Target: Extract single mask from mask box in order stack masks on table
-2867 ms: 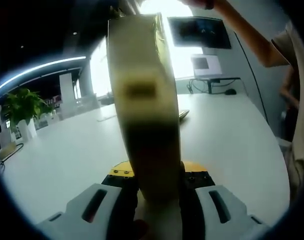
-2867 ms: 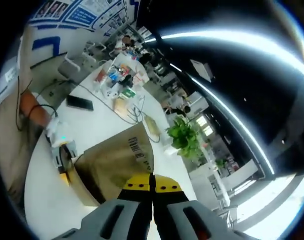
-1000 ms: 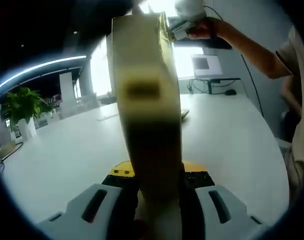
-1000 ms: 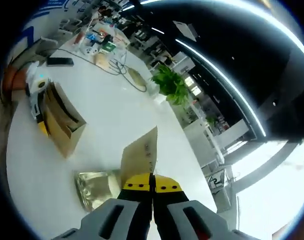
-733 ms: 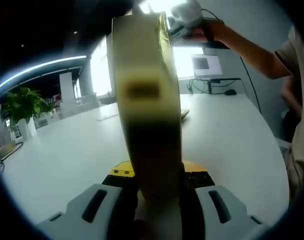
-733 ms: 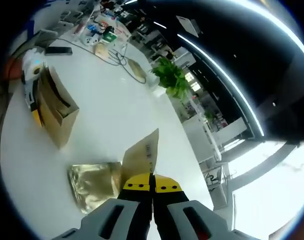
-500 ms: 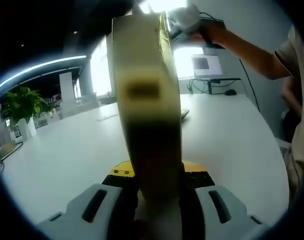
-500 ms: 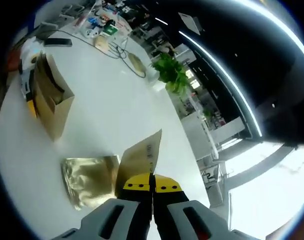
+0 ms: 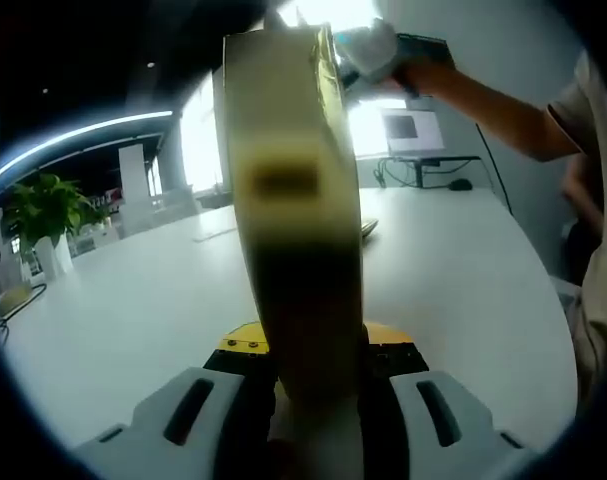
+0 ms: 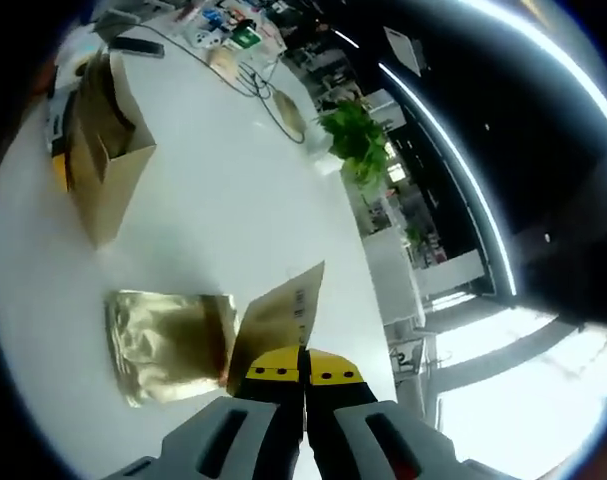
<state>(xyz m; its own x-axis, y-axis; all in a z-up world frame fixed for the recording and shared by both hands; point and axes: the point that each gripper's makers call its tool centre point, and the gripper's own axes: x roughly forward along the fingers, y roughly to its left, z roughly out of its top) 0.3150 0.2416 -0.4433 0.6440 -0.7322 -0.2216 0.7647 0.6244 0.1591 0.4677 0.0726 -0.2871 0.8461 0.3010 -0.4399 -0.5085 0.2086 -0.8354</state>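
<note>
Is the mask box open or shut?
Open: the mask box shows its top flap raised and a dark interior, in the right gripper view.

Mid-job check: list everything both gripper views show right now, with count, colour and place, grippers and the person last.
mask box: one, tan cardboard, open, standing on the table, clamped by the left gripper; close up in the left gripper view.
packaged mask: one, tan with a barcode, pinched by the right gripper above the table.
gold packet: one, shiny gold, lying flat on the table beside the held mask.
table: one, white.
potted plant: one, green, far side of the table.
monitor: one, far end of the table.
clutter and cables: several, mixed colours, far table end.
left gripper: grey and yellow, shut on the box.
right gripper: grey and yellow, shut on the mask.
person's arm: one, reaching above the box.
</note>
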